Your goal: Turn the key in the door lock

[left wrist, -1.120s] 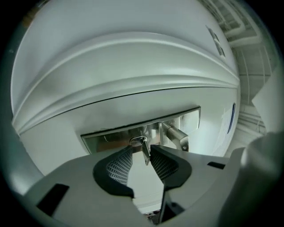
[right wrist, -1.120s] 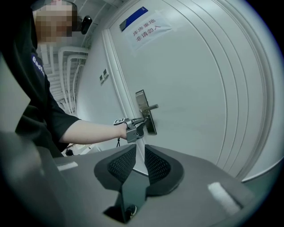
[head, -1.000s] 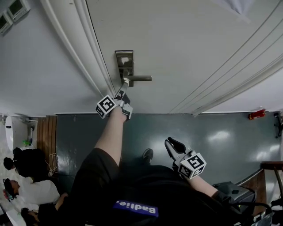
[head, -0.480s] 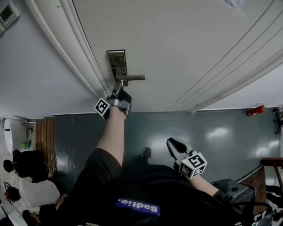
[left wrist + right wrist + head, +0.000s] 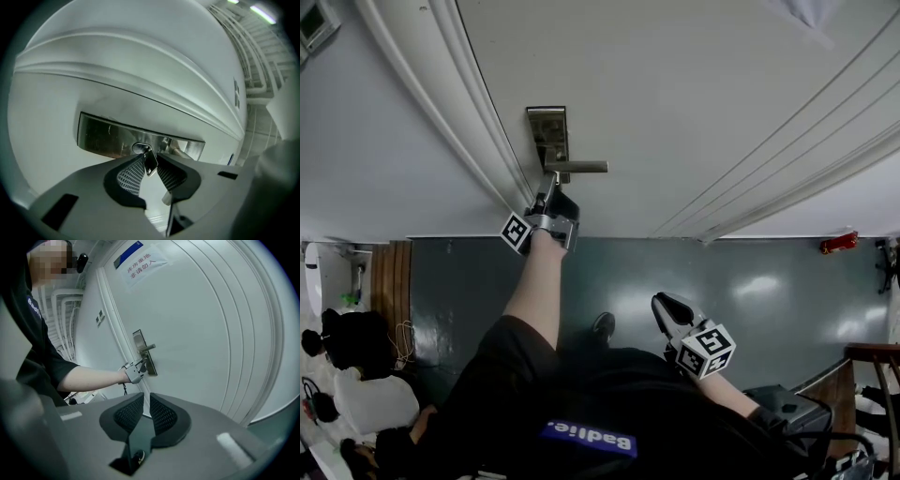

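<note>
White door (image 5: 694, 84) with raised mouldings fills most of the head view, above a grey-green floor (image 5: 769, 281). On the door sits a steel lock plate (image 5: 546, 127) with a lever handle (image 5: 579, 167). The key (image 5: 150, 162) is seated in the keyhole (image 5: 139, 148) of that plate, its head sticking out towards the person.

The left gripper (image 5: 549, 183) is up at the lock and its fingers (image 5: 131, 176) are opening. The key's head is between their tips, and the pads appear to be easing off it rather than clamping it. The right gripper (image 5: 146, 395) hangs well away from the door, its fingers nearly together with only a thin slit and nothing between them.

The main risk I see is grip. The key's head is small and only the very tips reach it, so a turn begun before the pads bite firmly would probably slip around it. A grasp that lands off-centre could tilt the key in the cylinder or draw it partly out. The lever handle is just beside the key, so a rolling finger could catch on it.

Count: one door, one lock plate, one lever handle, one key, two grippers.
</note>
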{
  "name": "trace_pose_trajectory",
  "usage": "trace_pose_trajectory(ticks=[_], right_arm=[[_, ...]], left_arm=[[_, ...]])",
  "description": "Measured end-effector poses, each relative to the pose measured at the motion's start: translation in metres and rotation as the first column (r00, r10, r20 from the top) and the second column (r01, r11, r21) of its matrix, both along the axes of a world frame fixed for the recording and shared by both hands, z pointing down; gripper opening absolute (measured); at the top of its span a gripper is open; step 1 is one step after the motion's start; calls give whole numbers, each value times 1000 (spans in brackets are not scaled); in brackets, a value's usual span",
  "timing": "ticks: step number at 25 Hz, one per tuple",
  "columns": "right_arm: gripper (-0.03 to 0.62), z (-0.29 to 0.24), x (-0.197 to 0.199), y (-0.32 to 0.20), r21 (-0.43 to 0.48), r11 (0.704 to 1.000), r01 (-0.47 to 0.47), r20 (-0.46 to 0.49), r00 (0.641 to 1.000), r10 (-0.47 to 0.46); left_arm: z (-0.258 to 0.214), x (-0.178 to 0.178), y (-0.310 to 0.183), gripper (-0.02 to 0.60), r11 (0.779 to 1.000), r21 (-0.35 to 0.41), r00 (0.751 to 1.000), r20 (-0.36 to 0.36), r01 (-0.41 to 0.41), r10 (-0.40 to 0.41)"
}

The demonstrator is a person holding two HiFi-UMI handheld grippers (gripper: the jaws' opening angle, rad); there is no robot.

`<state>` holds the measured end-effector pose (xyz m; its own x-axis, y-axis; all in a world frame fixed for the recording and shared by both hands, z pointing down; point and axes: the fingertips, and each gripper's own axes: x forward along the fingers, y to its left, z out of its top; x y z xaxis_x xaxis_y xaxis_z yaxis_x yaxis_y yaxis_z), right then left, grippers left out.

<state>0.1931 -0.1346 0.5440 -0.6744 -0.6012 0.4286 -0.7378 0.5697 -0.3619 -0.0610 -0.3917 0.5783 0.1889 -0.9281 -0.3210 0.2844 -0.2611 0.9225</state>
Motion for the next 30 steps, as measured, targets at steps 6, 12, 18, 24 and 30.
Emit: trace_pose_trajectory(ticks=[6,12,18,24,30], right_arm=[[35,-8,-20,-1,59,996,71,39,997,-74],[35,-12,-59,6,105,986,126,64,989,-133],[35,-37,-103,29,180,979,92,58,993,-104],[35,-64,-162,65,227,974,10,81,996,-29],[20,-85,-203,105,291,957,-16,62,998,-2]], left_arm=[[-6,-4,35,84,1000,-22,933,360,3,5],[-57,1,100,84,990,94,673,739,-105,1],[-129,5,181,84,928,204,417,907,-313,-59],[-151,-13,274,79,854,219,246,963,-472,-112],[-156,-32,346,25,798,196,130,980,-570,-148]])
